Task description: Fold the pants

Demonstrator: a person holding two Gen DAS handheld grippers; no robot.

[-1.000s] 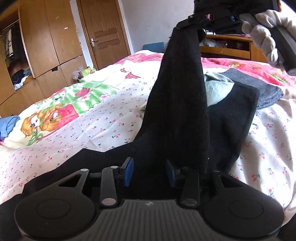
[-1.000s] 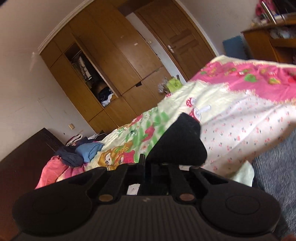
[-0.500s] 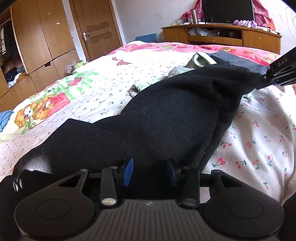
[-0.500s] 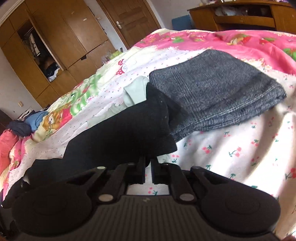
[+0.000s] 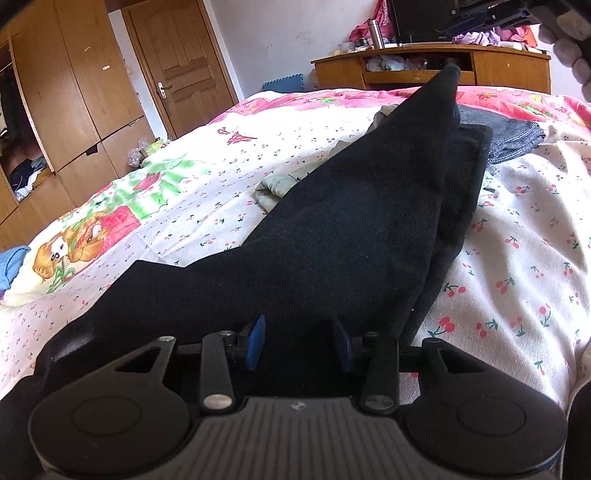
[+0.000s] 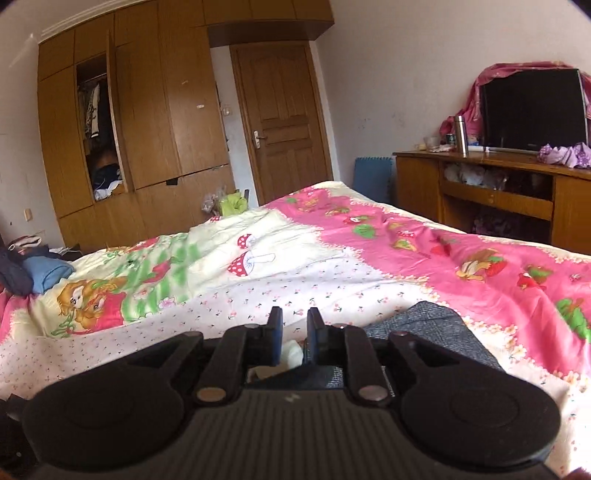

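Observation:
Black pants (image 5: pixel 351 229) lie on the flowered bedspread (image 5: pixel 192 199), one end peaking up to a point (image 5: pixel 448 72) at the far side. My left gripper (image 5: pixel 297 341) sits low at the near end of the pants with its blue pads apart and black cloth between them. My right gripper (image 6: pixel 293 336) is up above the bed, pads slightly apart, nothing between them; its body shows at the top right of the left wrist view (image 5: pixel 491 14). No black cloth shows in the right wrist view.
A folded grey garment (image 5: pixel 509 136) and a pale green one (image 5: pixel 280 184) lie beside the pants; the grey one also shows in the right wrist view (image 6: pixel 424 328). A wooden TV cabinet (image 6: pixel 498 188) stands behind the bed, wardrobes (image 6: pixel 122 122) and a door to the left.
The right gripper has let go of the pants end, opened and risen above the bed. The pants end now stands up in a peak. The left gripper stays at the near end.

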